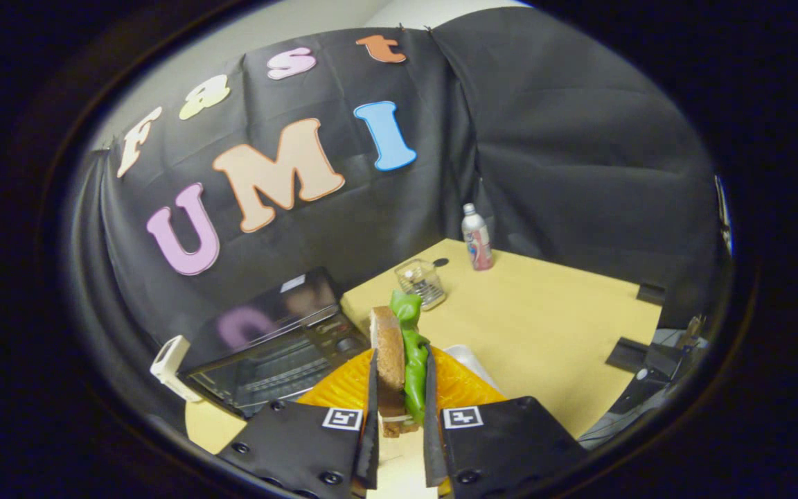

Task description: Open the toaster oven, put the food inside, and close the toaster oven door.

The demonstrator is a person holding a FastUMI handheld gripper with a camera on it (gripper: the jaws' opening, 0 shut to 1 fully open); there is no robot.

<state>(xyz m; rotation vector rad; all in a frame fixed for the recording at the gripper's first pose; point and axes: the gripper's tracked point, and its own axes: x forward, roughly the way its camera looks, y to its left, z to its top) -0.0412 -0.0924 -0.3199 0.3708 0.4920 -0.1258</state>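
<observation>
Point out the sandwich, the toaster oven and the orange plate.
sandwich [399, 353]: gripper view, its lettuce layer, clamped between the fingers of the hand-held gripper [399, 416].
toaster oven [271, 346]: gripper view, its glass door, open and lying flat.
orange plate [465, 388]: gripper view, its ribbed rim behind the fingers.

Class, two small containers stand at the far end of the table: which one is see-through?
The clear glass jar, squat and transparent, nearer the tongs, which grip the sandwich. The bottle beyond it is opaque and taller.
</observation>
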